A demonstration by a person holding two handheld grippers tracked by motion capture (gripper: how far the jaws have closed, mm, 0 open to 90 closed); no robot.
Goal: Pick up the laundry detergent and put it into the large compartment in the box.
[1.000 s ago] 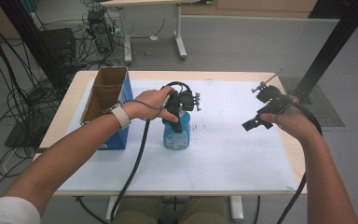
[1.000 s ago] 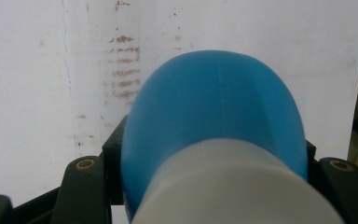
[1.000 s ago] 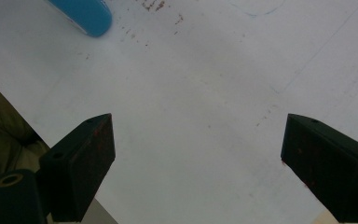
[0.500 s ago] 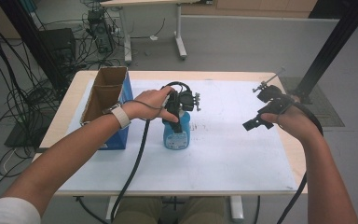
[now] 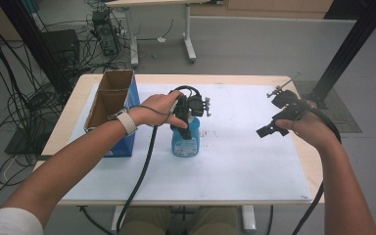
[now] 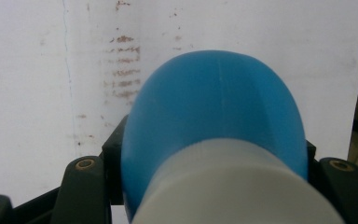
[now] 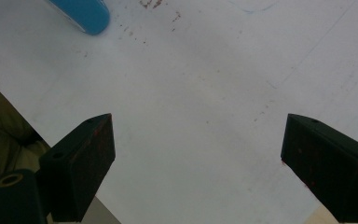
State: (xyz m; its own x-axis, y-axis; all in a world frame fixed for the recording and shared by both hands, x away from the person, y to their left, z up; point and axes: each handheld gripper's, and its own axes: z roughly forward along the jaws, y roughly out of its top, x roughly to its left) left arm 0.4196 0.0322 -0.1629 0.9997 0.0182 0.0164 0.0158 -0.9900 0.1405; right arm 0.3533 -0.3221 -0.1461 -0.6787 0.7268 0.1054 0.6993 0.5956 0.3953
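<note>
A blue plastic bottle [image 5: 185, 143] with a white top stands upright on the white sheet [image 5: 235, 161] near the middle of the table. My left gripper [image 5: 189, 122] comes down on it from above and is shut on the bottle's white neck. In the left gripper view the blue bottle [image 6: 214, 107] bulges out between the two black jaws. My right gripper [image 5: 274, 115] is held in the air over the right side of the sheet, well apart from the bottle. It is wide open and holds nothing [image 7: 196, 154]. A corner of the blue bottle [image 7: 81, 14] shows at the top left of the right gripper view.
An open cardboard box [image 5: 110, 105] with a blue side stands at the table's left edge, beside my left forearm. A black cable [image 5: 144, 166] trails from the left gripper off the front edge. The sheet carries small brown stains [image 6: 123, 70].
My right gripper has drifted slightly down and toward the person, still open. The left gripper and the bottle have stayed put.
</note>
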